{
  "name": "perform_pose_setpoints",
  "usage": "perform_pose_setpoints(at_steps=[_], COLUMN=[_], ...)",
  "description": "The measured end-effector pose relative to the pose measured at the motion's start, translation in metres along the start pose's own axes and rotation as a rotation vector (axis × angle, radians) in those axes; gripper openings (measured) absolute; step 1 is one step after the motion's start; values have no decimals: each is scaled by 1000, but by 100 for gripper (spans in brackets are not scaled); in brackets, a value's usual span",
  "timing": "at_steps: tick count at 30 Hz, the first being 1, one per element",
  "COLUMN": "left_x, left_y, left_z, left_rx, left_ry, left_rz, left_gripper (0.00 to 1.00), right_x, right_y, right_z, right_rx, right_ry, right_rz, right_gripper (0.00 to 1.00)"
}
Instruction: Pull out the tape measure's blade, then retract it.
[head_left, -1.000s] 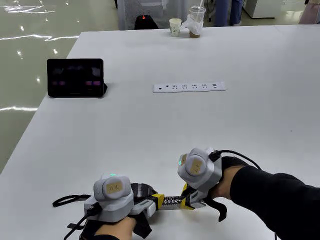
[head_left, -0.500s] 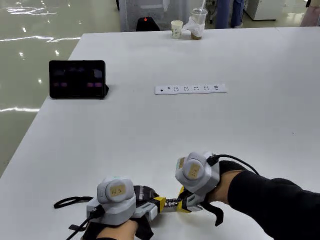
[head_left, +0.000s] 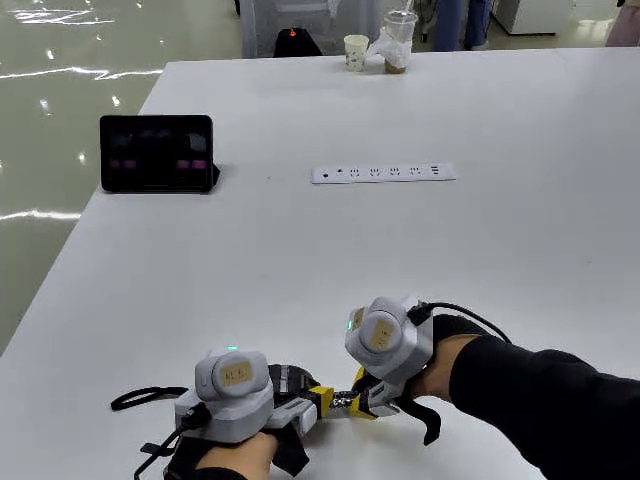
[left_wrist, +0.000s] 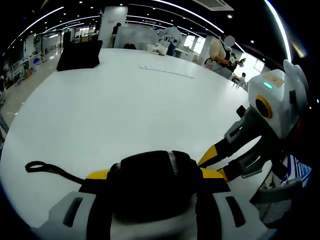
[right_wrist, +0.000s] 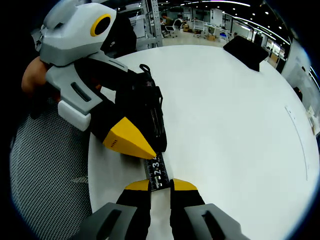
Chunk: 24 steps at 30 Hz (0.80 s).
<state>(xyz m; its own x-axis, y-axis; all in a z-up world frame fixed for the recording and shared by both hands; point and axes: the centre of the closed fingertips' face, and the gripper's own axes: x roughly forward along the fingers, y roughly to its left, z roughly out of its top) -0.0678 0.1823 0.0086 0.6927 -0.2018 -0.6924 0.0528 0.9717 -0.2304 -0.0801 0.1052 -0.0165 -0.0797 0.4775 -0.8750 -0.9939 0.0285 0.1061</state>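
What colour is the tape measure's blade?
Blade: black with white numerals, clearest in the right gripper view.

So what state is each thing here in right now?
Tape measure: clamped in the shut left tool.
Blade: short stretch out, pinched by the shut right tool.
Tablet: propped up, screen dimly lit.
Power strip: flat, nothing plugged in.
Paper cup: upright.

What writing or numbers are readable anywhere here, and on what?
"2", "3": on the blade of the tape measure.
Stickers atop the left gripper and right gripper: too blurred to read.
Power strip markings: too small to read.
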Motion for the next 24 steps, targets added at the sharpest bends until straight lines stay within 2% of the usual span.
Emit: perform_pose_setpoints(at_steps=[16, 19, 24], left_x=[0, 0, 0], left_y=[1, 1, 1], left_z=[0, 0, 0], left_rx=[-15, -14, -4], left_ry=[-1, 2, 4], left_rz=[-4, -5, -7], left_gripper=[62, 62, 61], right_x=[4, 4, 5], right_y=[2, 2, 3], right_z=[8, 9, 11], right_rx=[-2, 16, 2], right_ry=[-20, -17, -10], right_rz=[14, 17, 18], right_gripper=[11, 11, 11])
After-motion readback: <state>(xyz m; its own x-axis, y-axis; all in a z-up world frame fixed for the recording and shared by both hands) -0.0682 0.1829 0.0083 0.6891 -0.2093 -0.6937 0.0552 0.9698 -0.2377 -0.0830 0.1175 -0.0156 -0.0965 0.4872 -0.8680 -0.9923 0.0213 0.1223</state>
